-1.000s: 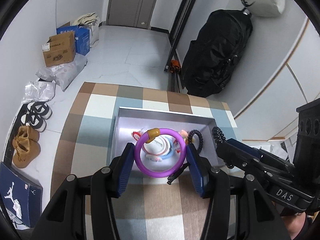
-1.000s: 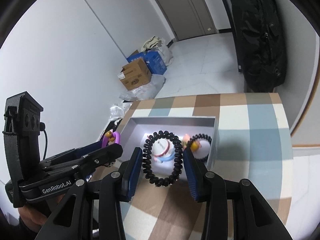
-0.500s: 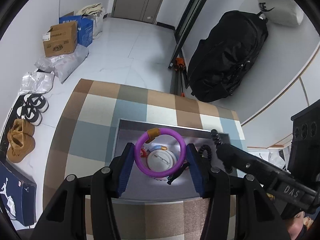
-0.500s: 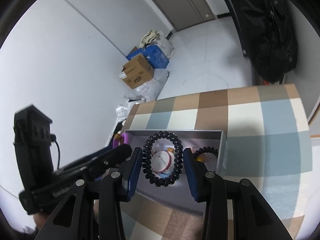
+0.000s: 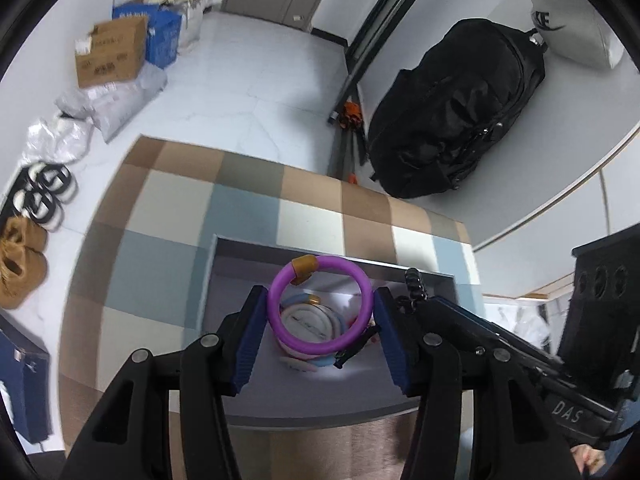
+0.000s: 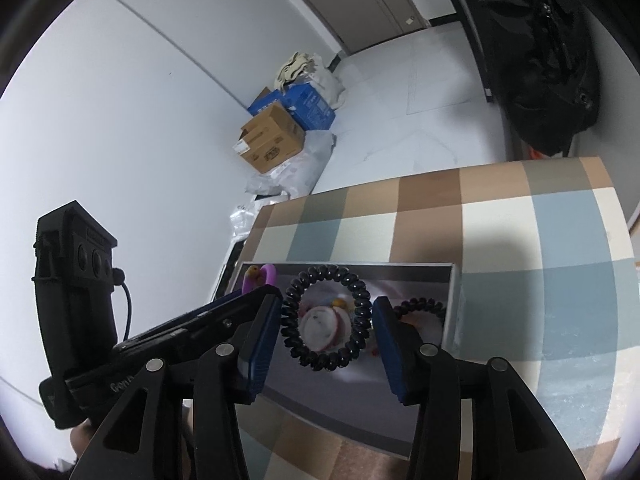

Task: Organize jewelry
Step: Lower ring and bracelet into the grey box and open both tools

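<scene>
My left gripper is shut on a purple ring bracelet with an orange clasp and holds it over the open grey jewelry box. My right gripper is shut on a black coiled hair tie and holds it over the same box. Inside the box lie white, pink and blue bangles and a second black coil. The purple bracelet also shows in the right wrist view.
The box sits on a checked tablecloth in brown, blue and cream. The table's far edge drops to a white floor with cardboard boxes, shoes and a black bag.
Both grippers have moved forward with their rings, from the box's near side to above its inside. The box now sits closer and lower in both views.
</scene>
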